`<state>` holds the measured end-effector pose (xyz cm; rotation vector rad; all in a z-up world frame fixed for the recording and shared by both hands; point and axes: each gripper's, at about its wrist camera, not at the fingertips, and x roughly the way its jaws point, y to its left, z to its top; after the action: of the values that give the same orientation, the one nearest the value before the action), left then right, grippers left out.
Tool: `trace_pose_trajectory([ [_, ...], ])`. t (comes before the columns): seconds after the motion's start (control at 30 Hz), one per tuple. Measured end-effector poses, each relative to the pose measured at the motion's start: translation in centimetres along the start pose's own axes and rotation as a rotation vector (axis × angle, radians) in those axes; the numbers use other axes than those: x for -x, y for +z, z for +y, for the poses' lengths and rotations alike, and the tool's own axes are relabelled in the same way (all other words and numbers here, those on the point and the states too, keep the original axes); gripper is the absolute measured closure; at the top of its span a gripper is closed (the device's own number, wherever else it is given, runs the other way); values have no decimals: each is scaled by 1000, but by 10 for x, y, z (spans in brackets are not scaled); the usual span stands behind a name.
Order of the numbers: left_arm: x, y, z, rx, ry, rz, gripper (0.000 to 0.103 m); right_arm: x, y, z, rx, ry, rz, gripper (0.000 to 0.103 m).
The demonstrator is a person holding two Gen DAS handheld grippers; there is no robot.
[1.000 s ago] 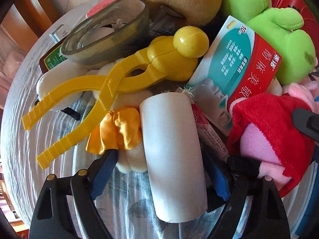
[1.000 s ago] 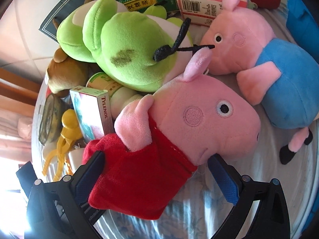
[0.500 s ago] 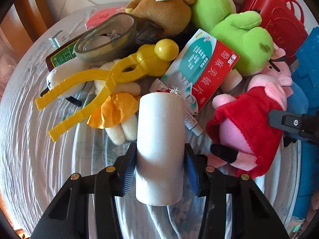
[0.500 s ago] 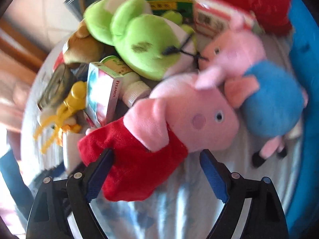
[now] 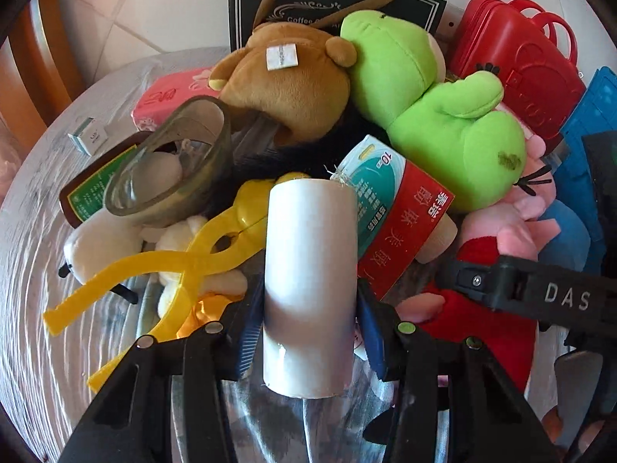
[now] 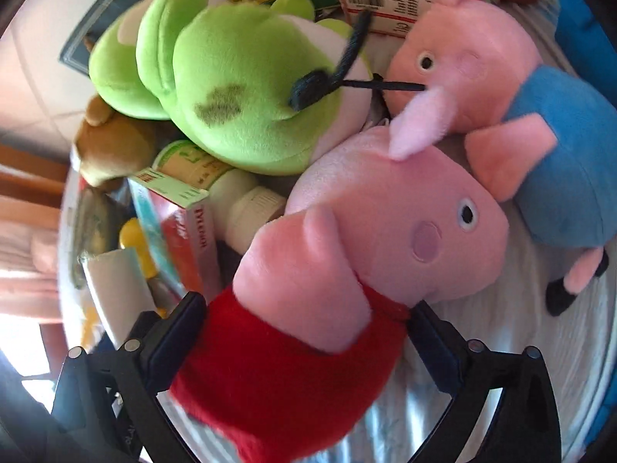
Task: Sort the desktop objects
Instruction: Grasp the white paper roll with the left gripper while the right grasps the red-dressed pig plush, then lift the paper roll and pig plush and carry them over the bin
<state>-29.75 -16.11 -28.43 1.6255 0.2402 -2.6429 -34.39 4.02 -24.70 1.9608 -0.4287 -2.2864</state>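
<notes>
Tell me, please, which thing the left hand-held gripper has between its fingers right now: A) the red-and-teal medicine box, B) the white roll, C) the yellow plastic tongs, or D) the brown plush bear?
B: in the left wrist view the left hand-held gripper has both pads pressed against the sides of the white roll, while the yellow tongs lie to the side.

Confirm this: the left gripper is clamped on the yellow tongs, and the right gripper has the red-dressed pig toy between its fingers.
Wrong on one point. The left gripper is clamped on the white roll, not the yellow tongs, which lie beside it, as the left wrist view shows. The right gripper does have the red-dressed pig toy between its fingers.
</notes>
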Motion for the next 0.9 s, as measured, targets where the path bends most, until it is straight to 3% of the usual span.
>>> trace_pose_trajectory([
  [0.17, -6, -7, -2, 5, 1, 28, 58, -2, -9, 7, 93, -51, -22, 4],
  [0.33, 18, -21, -8, -9, -8, 9, 58, 15, -24, -3, 118, -30, -22, 20],
  [0.47, 37, -40, -13, -20, -23, -3, 58, 28, -51, -11, 226, -89, -30, 24],
  [0.57, 47, -50, -17, -20, -31, -9, 58, 42, -66, -16, 256, -84, -51, 27],
  [0.9, 109, -60, -38, -54, -16, -115, 58, 97, -95, -11, 337, -94, -228, 31],
])
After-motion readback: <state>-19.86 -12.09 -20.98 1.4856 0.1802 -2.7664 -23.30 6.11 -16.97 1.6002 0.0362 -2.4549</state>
